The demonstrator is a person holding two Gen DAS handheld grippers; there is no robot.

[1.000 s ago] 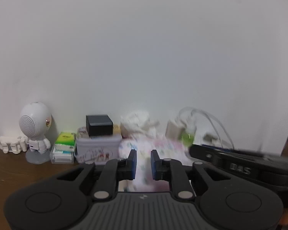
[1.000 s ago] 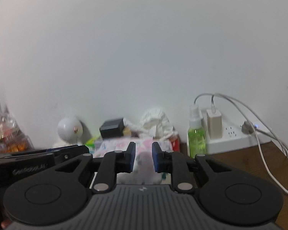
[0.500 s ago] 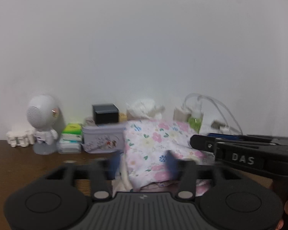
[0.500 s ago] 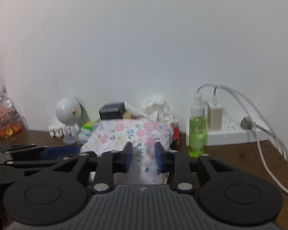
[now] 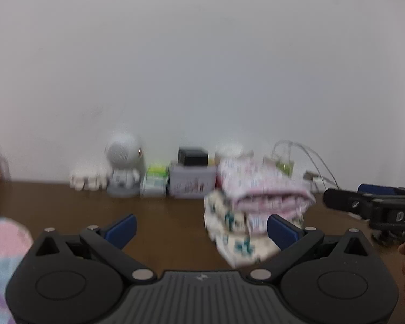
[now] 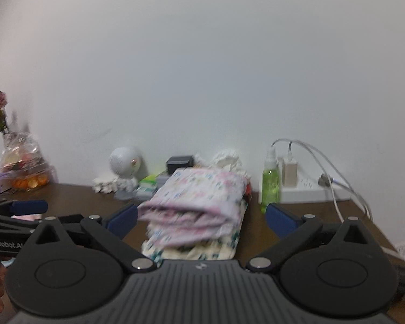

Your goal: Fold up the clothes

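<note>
Left wrist view: your left gripper (image 5: 201, 226) has let go; a second ago its jaws were nearly shut with the floral fabric just ahead of them, and now they are opening wide with only bare table between the blue pads (image 5: 121, 228).
Floral garment, left view: the pink floral garment (image 5: 259, 191) lies folded on top of the cream folded piece (image 5: 235, 239); the stack sits on the brown table (image 5: 170, 232) just in front of the grey tin (image 5: 191, 182) by the wall.
Unfolded cloth: a pink and blue cloth (image 5: 2, 248) shows at the lower left edge, well apart from the tin.
Right wrist view: your right gripper (image 6: 199, 220) is opening too, its pads clear of the garment (image 6: 199, 197), which lies ahead between them, untouched.
Stack, right view: it lies near the green bottle (image 6: 270, 186), to that bottle's left.
Meaning: this garment looks finished and stacked; you have pulled both grippers back from it, so the cloth at the left edge is likely next.
</note>
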